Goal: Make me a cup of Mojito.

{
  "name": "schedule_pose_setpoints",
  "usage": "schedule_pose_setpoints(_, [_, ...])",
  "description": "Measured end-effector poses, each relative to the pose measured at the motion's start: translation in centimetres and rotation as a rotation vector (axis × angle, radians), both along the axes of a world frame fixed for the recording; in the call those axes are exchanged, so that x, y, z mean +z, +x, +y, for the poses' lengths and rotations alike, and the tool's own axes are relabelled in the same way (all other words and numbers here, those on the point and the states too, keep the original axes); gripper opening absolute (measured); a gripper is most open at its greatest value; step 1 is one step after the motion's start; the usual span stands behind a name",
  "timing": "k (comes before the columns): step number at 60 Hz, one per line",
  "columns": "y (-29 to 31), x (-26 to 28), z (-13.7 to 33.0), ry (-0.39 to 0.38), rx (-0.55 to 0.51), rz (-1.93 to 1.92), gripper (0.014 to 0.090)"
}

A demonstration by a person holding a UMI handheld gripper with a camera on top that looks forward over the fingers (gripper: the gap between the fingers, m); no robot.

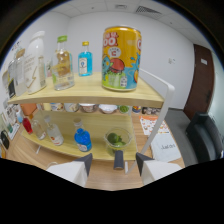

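Claw: two dark wedge-shaped fingers held apart, gripping nothing, just before a two-tier wooden shelf. Beyond them, lower tier: one clear cup of limes; upper tier: one printed cylindrical can, one blue bottle, one clear bottle.

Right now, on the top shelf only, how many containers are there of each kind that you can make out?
Cans: 1, the yellow can
Blue bottles: 1, the blue bottle
Clear bottles: 1, the green-capped bottle
White jugs: 1, the white jug
Total: 4; items beyond the jug are unclear.
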State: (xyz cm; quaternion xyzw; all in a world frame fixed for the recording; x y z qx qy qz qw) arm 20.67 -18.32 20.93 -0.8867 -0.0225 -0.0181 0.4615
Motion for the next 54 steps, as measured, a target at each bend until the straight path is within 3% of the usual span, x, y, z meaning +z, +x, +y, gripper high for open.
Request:
schedule_pose_setpoints(8, [0.8,-2.1,1.8,-0.062,-0.014,-0.003,0.0696])
schedule_pose_setpoints(22, [1.0,-4.4,3.0,-0.128,-0.025,0.034,0.0369])
schedule_pose_setpoints(27, [0.8,-4.9,2.9,-0.145,-0.031,0.064,0.0365])
schedule_pose_setpoints(32, [1.1,-4.8,3.0,-0.135,-0.042,0.063,0.0185])
schedule_pose_setpoints(54, [1.4,-2.4,2.2,-0.069,-0.070,0.048,0.0162])
